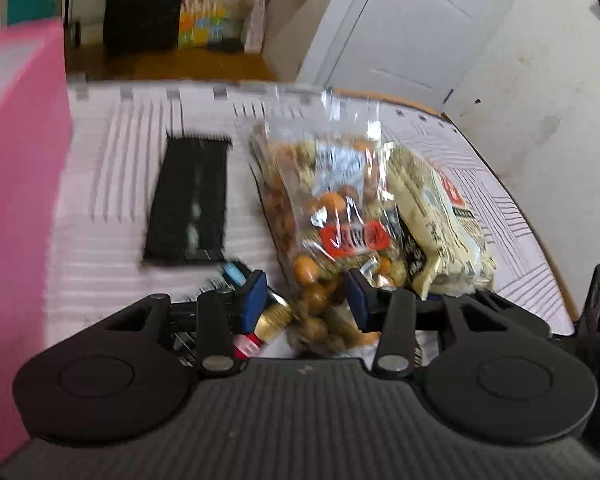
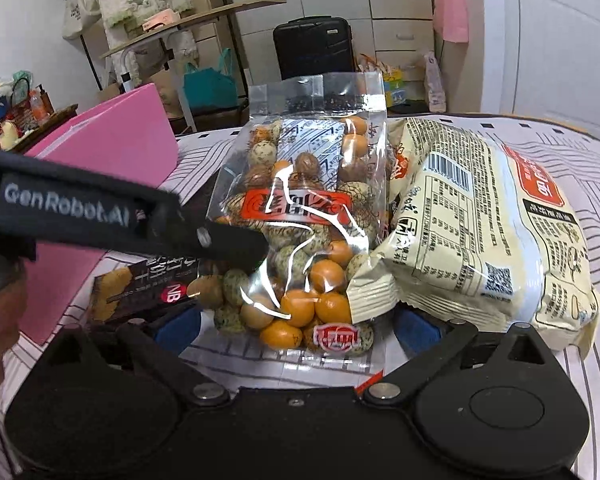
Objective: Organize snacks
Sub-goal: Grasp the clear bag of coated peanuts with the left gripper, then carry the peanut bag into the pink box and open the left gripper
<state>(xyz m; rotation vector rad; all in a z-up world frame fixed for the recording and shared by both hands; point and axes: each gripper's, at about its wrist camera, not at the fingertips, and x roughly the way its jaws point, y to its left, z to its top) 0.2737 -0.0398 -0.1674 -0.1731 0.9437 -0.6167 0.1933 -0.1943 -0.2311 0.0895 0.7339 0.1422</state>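
A clear bag of coated nuts (image 2: 300, 232) lies on the striped cloth; it also shows in the left wrist view (image 1: 328, 216). A cream snack packet (image 2: 484, 232) lies against its right side, also in the left wrist view (image 1: 440, 220). A dark bar packet (image 2: 148, 288) lies to the bag's left, and a black packet (image 1: 190, 204) lies further left. My right gripper (image 2: 296, 326) is open, its blue pads either side of the bag's near end. My left gripper (image 1: 306, 300) is open around the bag's lower part; its finger crosses the right wrist view (image 2: 220, 240).
A pink box (image 2: 112, 160) stands at the left, also in the left wrist view (image 1: 16, 184). The striped tablecloth (image 1: 108, 152) covers a table whose wooden edge (image 1: 540, 240) curves at the right. A black suitcase (image 2: 312, 48), bags and a white door stand behind.
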